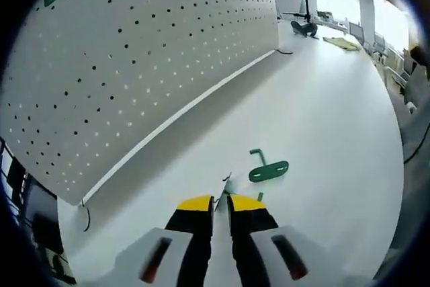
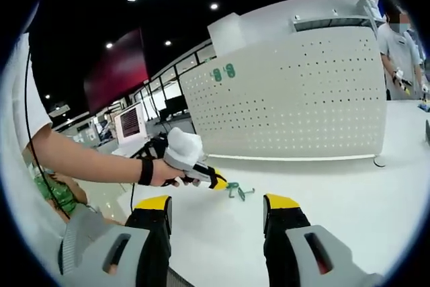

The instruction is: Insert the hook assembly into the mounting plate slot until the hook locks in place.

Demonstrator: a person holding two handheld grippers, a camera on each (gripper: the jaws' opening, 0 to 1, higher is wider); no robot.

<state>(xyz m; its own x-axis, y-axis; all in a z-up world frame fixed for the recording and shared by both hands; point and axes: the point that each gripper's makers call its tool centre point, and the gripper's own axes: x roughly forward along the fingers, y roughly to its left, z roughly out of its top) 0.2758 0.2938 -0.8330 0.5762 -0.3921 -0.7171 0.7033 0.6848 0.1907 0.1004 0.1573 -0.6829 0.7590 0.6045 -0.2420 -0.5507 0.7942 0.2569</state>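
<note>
A green mounting plate (image 1: 270, 170) with an upright green post lies flat on the white table (image 1: 322, 99), just beyond and to the right of my left gripper (image 1: 220, 201). That gripper's yellow-tipped jaws are pressed nearly together on a thin hook piece (image 1: 226, 181) that sticks out past the tips. In the right gripper view a hand holds the left gripper (image 2: 216, 181) low over the table, its tip at the small green parts (image 2: 236, 191). My right gripper (image 2: 218, 201) stands wide open, nothing between its fingers, well short of those parts.
A white pegboard wall (image 1: 134, 65) stands along the table's far side, carrying two green tags (image 2: 224, 72). A person (image 2: 398, 45) stands at the right end of the pegboard. Cables and clutter (image 1: 306, 26) lie at the table's far end.
</note>
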